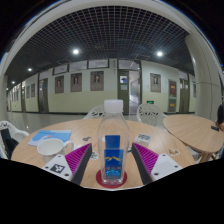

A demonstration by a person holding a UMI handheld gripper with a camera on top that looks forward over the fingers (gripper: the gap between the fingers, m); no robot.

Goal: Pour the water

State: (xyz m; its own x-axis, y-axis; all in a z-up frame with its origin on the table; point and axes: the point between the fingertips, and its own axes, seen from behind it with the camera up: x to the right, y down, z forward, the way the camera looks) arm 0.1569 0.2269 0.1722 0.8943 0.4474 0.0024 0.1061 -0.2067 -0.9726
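A clear bottle with a blue label stands upright on a round red coaster on the wooden table. It stands between my two fingers, with a small gap on each side. My gripper is open; the magenta pad of the left finger and that of the right finger flank the bottle. A white cup stands further off, straight beyond the bottle near the table's far edge.
A white bowl sits to the left of the left finger, with a blue flat item behind it. A second wooden table stands to the right. A white chair is at the far left.
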